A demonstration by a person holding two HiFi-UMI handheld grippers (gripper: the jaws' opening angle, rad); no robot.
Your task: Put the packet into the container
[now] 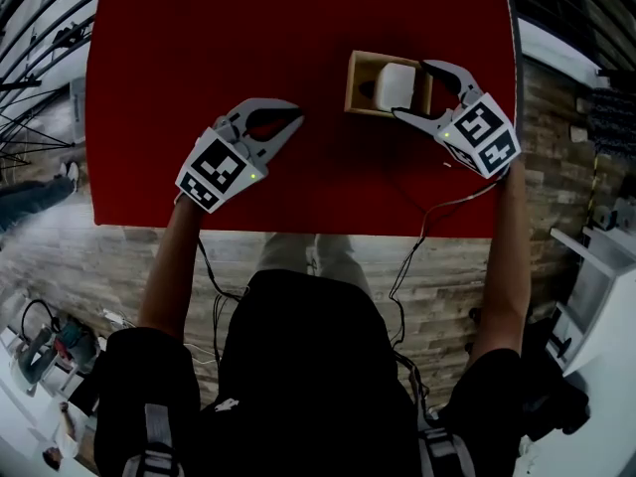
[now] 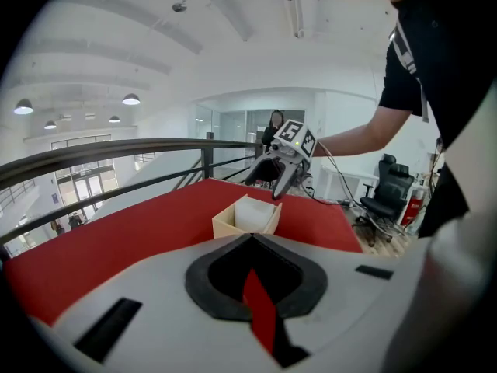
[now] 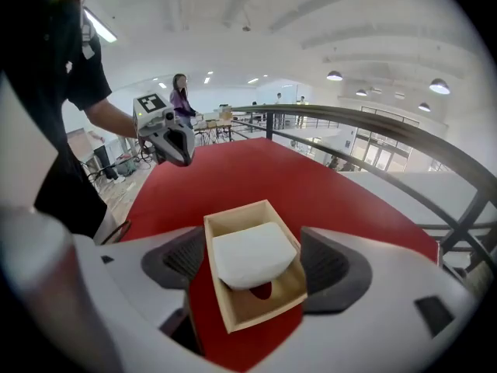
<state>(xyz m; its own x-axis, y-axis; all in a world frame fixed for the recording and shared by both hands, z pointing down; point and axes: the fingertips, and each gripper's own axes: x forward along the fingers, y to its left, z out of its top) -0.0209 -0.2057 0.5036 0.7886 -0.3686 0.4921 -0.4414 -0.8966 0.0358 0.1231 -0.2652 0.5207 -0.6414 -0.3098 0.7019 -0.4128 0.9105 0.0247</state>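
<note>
The white packet (image 3: pixel 252 253) lies inside the wooden box (image 3: pixel 215 278) at the upper centre of the red table (image 1: pixel 199 48), so the placing looks done. The right gripper (image 1: pixel 409 88) hangs by the box with its jaws spread and empty, and probably only needs to pull away. The left gripper (image 1: pixel 295 117) is pressed together on nothing.

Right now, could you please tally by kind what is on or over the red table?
Wooden container: 1
White packet, lying in it: 1
Claws: 2, the left claw and the right claw
Total: 4
</note>
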